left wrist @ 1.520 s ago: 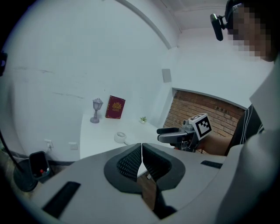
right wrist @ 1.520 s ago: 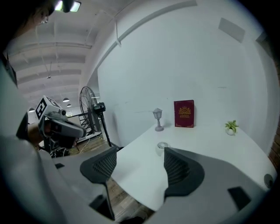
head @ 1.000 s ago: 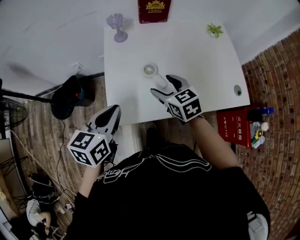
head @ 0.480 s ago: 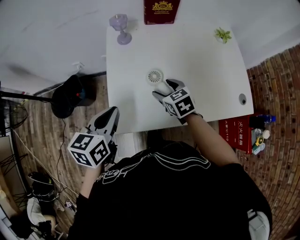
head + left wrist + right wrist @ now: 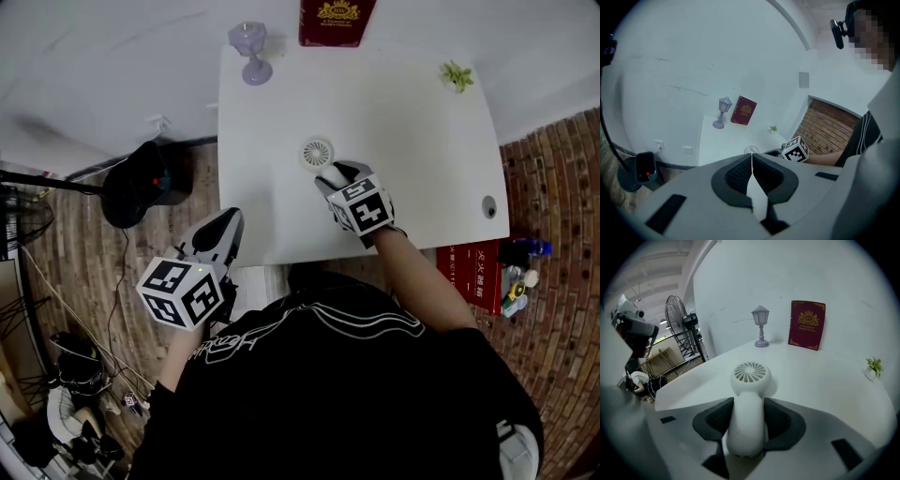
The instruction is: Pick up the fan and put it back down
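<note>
The white table (image 5: 412, 141) is mostly bare, with open surface all round its middle. The left gripper (image 5: 228, 221) hangs just off the table's near left edge, fingers together and empty. The right gripper (image 5: 337, 175) has just been closing; its fingers press the handle of the fan (image 5: 318, 152), which lies mid-table, away from the edges.

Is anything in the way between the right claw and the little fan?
No, nothing is. The handle of the fan already sits inside the right claw, whose jaws have just been closing and now press it on both sides.
</note>
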`<state>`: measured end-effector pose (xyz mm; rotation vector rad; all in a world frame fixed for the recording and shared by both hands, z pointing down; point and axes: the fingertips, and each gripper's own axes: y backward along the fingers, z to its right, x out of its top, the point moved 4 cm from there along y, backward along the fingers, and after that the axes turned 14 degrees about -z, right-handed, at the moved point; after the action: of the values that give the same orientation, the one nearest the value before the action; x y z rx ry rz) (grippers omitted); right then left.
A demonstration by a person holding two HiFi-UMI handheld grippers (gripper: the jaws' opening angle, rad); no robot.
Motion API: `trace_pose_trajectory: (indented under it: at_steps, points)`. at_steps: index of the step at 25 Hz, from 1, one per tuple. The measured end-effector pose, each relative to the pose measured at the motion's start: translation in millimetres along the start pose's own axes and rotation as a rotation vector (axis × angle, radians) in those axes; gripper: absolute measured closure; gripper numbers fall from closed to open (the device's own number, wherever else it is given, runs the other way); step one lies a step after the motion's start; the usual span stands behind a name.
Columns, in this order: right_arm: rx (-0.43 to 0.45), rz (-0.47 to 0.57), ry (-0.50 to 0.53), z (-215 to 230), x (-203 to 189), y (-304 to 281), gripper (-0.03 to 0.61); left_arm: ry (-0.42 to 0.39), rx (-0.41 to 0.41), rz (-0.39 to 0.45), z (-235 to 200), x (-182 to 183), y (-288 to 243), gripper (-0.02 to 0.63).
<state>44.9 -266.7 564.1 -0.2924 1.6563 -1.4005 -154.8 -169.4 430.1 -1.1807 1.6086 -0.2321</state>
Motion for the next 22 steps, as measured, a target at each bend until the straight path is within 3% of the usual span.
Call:
trace_pose_trajectory:
  at_steps: [9, 22]
  points:
    - [-0.006, -0.003, 0.016, 1.7, 0.6, -1.5, 0.385, -0.015, -0.006, 0.03, 3.3, 10.1, 5.5, 0.58]
    - [0.032, 0.063, 0.015, -6.6, 8.6, 24.0, 0.385, 0.041, -0.008, 0.036, -0.9, -2.1, 16.4, 0.58]
